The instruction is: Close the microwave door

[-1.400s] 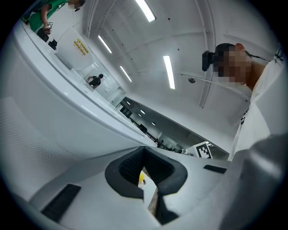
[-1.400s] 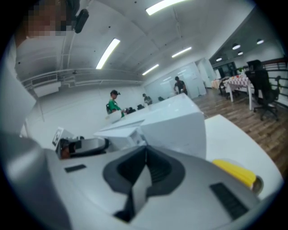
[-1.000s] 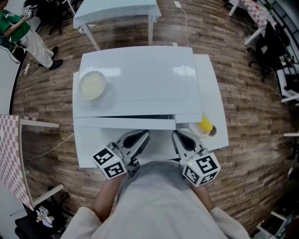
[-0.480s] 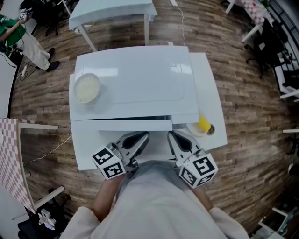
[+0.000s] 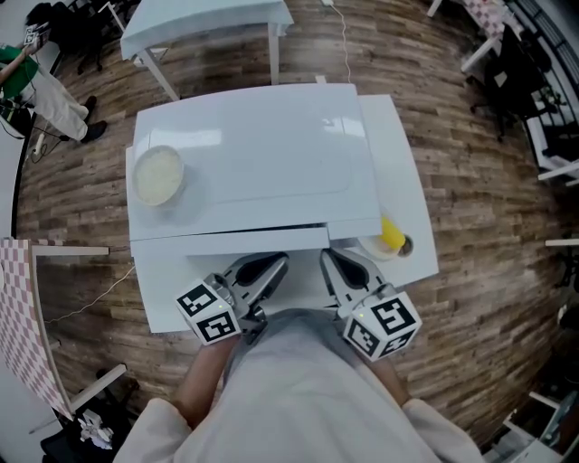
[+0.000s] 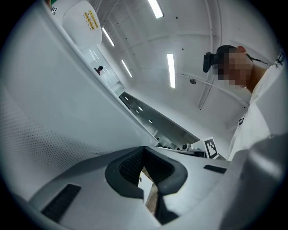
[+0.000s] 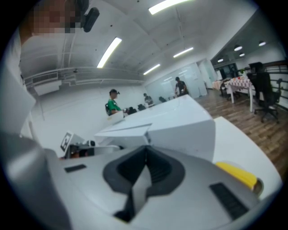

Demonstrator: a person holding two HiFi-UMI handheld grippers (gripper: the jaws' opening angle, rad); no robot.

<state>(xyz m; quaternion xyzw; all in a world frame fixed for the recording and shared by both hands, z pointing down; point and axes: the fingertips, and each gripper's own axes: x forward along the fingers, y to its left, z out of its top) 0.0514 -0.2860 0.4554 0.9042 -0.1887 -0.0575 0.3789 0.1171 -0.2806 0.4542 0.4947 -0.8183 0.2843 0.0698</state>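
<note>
A white microwave [image 5: 253,154] stands on a white table [image 5: 398,163], seen from above. Its door [image 5: 226,242] runs along the front and stands slightly ajar, with a thin dark gap at its right end. My left gripper [image 5: 268,268] is shut and empty, just in front of the door's middle. My right gripper [image 5: 333,264] is also shut and empty, by the door's free right edge. In the left gripper view the dotted door panel [image 6: 49,121] fills the left side. The right gripper view shows the microwave's corner [image 7: 180,126] and the door's top edge [image 7: 126,128].
A white bowl [image 5: 158,174] sits on the microwave's top at the left. A yellow object on a small dish [image 5: 391,235] lies on the table right of the door. Another white table [image 5: 208,23] stands behind. A person [image 5: 45,86] stands far left on the wood floor.
The whole scene has slid a little up and left as the head camera moved. Both grippers stay shut in front of the door, which shows no clear swing.
</note>
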